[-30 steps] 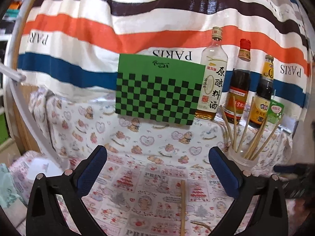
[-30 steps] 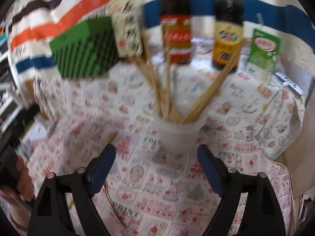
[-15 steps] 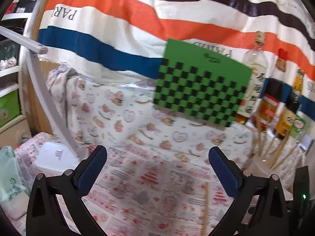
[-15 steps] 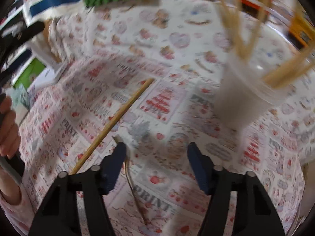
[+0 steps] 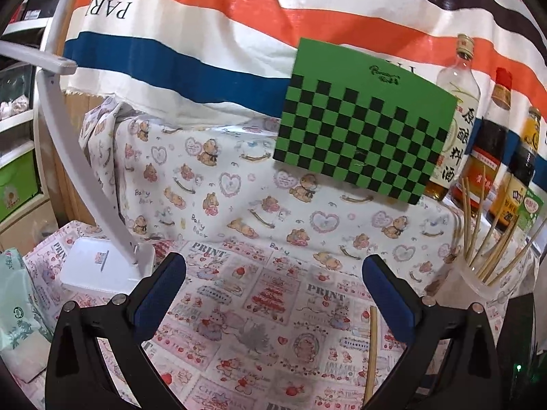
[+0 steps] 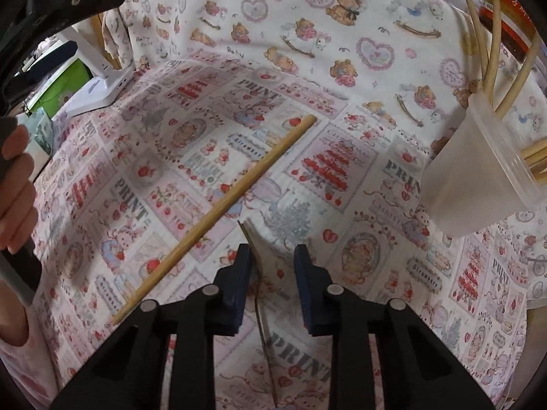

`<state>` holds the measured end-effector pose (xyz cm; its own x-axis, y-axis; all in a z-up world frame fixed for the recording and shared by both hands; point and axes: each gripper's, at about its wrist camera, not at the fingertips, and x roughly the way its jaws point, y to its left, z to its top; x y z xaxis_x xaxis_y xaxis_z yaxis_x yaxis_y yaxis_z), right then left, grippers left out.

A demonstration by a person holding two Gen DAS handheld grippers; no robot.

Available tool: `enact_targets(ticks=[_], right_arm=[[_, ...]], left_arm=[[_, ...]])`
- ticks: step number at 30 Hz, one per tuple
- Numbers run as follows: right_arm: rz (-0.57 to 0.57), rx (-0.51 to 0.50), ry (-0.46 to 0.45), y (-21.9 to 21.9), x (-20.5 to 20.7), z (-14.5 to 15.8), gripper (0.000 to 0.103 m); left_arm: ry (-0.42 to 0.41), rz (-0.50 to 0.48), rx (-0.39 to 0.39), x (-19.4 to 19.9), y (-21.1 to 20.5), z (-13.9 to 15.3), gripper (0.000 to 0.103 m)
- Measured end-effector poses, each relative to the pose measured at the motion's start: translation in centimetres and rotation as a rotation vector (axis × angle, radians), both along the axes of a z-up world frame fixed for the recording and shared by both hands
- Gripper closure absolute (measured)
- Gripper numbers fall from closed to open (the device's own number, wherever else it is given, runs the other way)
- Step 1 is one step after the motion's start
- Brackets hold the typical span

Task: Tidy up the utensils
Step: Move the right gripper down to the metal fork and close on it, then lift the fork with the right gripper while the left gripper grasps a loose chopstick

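R gripper point(image 6: 271, 256) closing — maybe on stick point(image 6: 257, 263).

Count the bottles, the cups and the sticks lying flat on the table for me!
Bottles: 3
Cup: 1
Sticks lying flat: 2
Total: 6

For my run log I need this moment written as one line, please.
left gripper: open, empty | right gripper: jaws just closing, thin dark stick between, not yet pinched | chopstick: lies loose beside it
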<state>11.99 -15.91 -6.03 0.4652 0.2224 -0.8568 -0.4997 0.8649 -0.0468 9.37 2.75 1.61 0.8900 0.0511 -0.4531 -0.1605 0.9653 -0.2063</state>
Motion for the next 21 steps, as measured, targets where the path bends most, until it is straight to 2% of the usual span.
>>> enact_targets(ticks=[2,3,4,7,13,16,18,21], right_arm=[[-0.004,0.004,-0.011,0.1,0.2,0.1,0.086],[-0.017,0.014,-0.014,0.0,0.4,0.1,0.098],[-0.044,0.008,-0.024,-0.2,0.5,0.1,0.100],[-0.076,0.040,-0.021,-1.2,0.7,0.2,0.100],[-0.163,0.231,-0.062,-5.7,-0.4,2.0,0.100],[-0.172,0.444,-0.174,-9.2,-2.1,4.1,0.100],[-0.192,0.511,-0.251,-10.9,-3.1,5.1,0.100],[-0.244,0.557,-0.376,-13.1,-4.5,6.1,0.100]], left_arm=[[0.004,-0.005,0.015,0.0,-0.3,-0.1,0.001],[0.008,-0.008,0.022,0.1,-0.5,-0.2,0.001],[0.010,-0.010,0.027,0.1,-0.6,-0.2,0.001],[0.020,-0.014,0.045,0.2,-0.8,-0.4,0.001],[0.034,-0.029,0.063,0.5,-1.2,-0.7,0.001],[0.039,-0.002,0.086,0.5,-1.6,-0.7,0.001],[0.037,0.034,0.094,0.3,-1.6,-0.6,0.001],[0.052,-0.016,0.082,0.4,-2.0,-0.6,0.001]])
